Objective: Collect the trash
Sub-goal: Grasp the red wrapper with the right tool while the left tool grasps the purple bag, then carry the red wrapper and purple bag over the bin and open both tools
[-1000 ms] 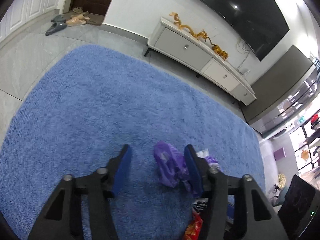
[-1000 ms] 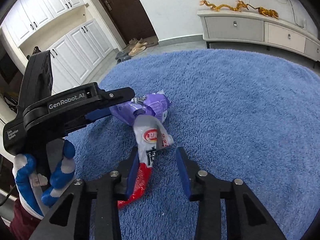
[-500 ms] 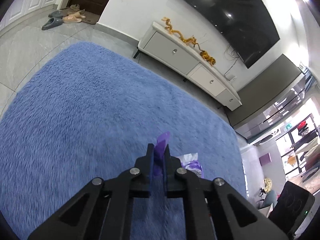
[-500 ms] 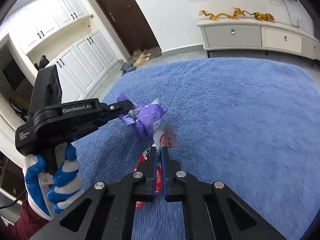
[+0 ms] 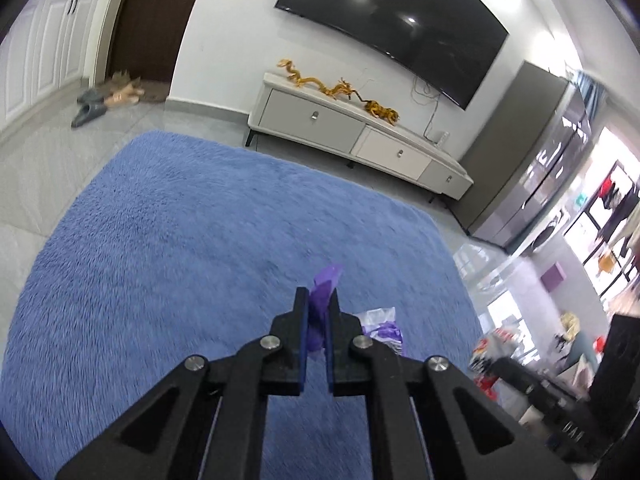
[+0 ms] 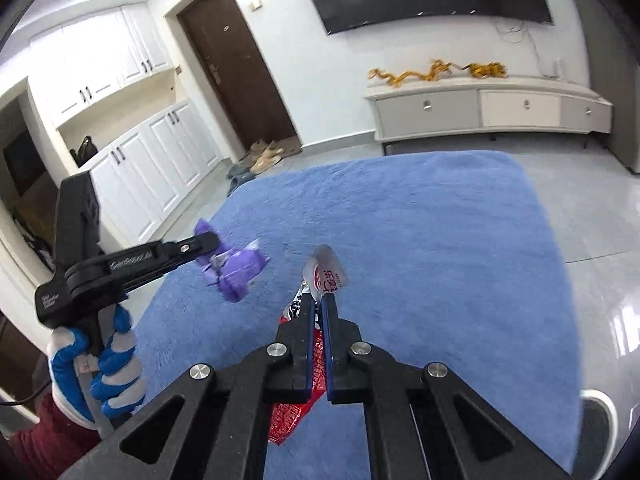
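Note:
My left gripper (image 5: 318, 300) is shut on a crumpled purple snack wrapper (image 5: 326, 282) and holds it above the blue rug (image 5: 192, 232). The same wrapper (image 6: 240, 270) hangs from the left gripper (image 6: 206, 240) in the right wrist view. My right gripper (image 6: 319, 302) is shut on a red and white chip bag (image 6: 326, 274), lifted off the rug (image 6: 400, 220); its red lower end (image 6: 296, 412) hangs below the fingers.
A white TV cabinet (image 5: 352, 136) with gold dragon ornaments stands along the far wall under a large TV (image 5: 396, 36). Slippers (image 5: 108, 98) lie by the dark door. White cupboards (image 6: 132, 168) line the left. Clutter and a dark box (image 5: 560, 384) sit at the right.
Both grippers closed on their wrappers on the rug, then rose with them. The purple wrapper and chip bag, earlier touching, now hang apart.

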{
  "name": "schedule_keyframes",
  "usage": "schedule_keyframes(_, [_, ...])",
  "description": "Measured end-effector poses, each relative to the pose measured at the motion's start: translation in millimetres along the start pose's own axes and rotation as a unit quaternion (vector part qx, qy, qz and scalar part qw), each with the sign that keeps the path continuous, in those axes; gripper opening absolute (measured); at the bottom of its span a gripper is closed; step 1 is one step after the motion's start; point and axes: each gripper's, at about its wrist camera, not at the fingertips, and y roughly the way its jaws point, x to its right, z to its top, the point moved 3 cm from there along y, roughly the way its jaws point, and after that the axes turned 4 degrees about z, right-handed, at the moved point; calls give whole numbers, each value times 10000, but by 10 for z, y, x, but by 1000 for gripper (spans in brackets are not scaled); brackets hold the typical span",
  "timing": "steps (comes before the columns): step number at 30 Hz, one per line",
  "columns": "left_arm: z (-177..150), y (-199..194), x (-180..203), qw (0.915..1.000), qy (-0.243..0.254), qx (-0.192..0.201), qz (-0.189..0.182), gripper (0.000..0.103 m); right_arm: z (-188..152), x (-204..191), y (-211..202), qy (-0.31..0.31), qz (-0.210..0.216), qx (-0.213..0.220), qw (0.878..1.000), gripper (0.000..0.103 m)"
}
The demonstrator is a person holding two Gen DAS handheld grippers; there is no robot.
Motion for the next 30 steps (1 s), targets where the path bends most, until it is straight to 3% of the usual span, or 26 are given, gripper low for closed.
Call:
schedule_keyframes(13, [-624, -259, 1130, 9927, 1145, 169, 352, 6, -286, 684, -982, 468, -791, 624, 9938, 4])
schedule_keyframes(19, [-754, -342, 1597, 9843, 1665, 372, 460, 6, -419, 907, -1295, 618, -970, 865, 9896, 4])
schedule_keyframes(30, [-831, -340, 2124, 9721, 2262, 474, 410, 6, -587, 1247, -1690, 845, -1154, 1189, 9825, 4])
